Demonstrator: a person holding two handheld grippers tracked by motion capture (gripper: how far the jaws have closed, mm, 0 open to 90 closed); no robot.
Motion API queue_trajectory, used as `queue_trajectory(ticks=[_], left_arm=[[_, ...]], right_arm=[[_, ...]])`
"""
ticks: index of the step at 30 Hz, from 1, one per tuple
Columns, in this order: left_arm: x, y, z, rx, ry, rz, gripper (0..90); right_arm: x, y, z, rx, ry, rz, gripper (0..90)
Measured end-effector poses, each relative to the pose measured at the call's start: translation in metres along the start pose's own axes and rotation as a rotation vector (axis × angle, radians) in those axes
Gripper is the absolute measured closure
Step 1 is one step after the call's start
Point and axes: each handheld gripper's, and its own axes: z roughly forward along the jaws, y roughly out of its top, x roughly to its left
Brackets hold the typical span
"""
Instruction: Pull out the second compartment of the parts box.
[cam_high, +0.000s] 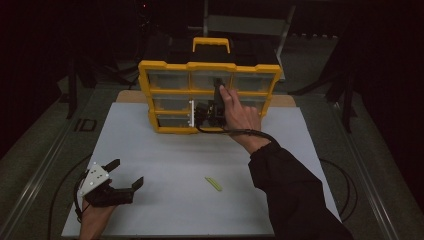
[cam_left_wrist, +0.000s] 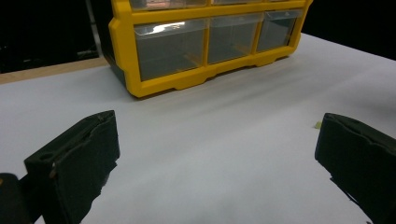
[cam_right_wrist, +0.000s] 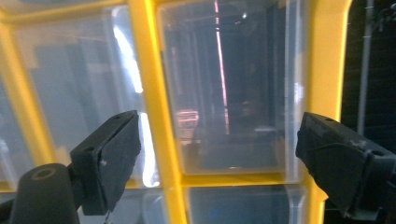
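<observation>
Facing clear-fronted yellow plastic drawer cabinet (cam_right_wrist: 154, 93), wide-spread black right gripper (cam_right_wrist: 215, 158).

Yellow organizer (cam_high: 210, 66) (clear drawers), black grippers, white table (cam_high: 190, 160)

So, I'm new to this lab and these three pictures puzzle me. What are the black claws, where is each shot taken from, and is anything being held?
There is no robot: a person holds a two-jaw tool in each hand. The high view looks down on a white table. The left gripper rests low near the front edge, open and empty. The right gripper is raised to a yellow drawer cabinet, open, facing a clear drawer. The other two pictures come from cameras riding on each gripper. A small green strip lies on the table. Nothing is held.
</observation>
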Motion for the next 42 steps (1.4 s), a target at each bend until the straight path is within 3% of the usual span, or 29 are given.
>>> queue_trajectory(ticks=[4,10,11,16,22,29,33,42], left_arm=[[0.000,0.000,0.000,-0.001,0.001,-0.002,0.9],[0.000,0.000,0.000,0.001,-0.001,-0.003,0.9],[0.000,0.000,0.000,0.000,-0.001,-0.004,0.9],[0.000,-0.001,0.001,0.000,-0.002,-0.005,0.9],[0.000,-0.001,0.000,-0.001,-0.001,-0.010,0.9],[0.001,-0.001,0.000,0.000,-0.002,-0.010,0.9],[0.001,-0.001,0.000,-0.001,-0.001,-0.010,0.9],[0.001,-0.001,0.000,0.002,-0.002,-0.008,0.9]], right_arm=[[-0.003,-0.001,0.004,0.002,-0.058,-0.031,14.3],[-0.011,-0.003,0.008,0.009,-0.108,-0.030,15.6],[-0.014,-0.004,0.009,0.008,-0.135,-0.035,18.6],[-0.016,-0.002,0.012,0.000,-0.173,-0.042,26.0],[-0.019,-0.002,0.016,-0.008,-0.231,-0.089,45.1],[-0.021,-0.003,0.017,-0.011,-0.261,-0.097,51.8],[-0.021,-0.005,0.017,-0.003,-0.266,-0.121,53.0],[-0.021,-0.010,0.016,0.005,-0.276,-0.126,55.0]])
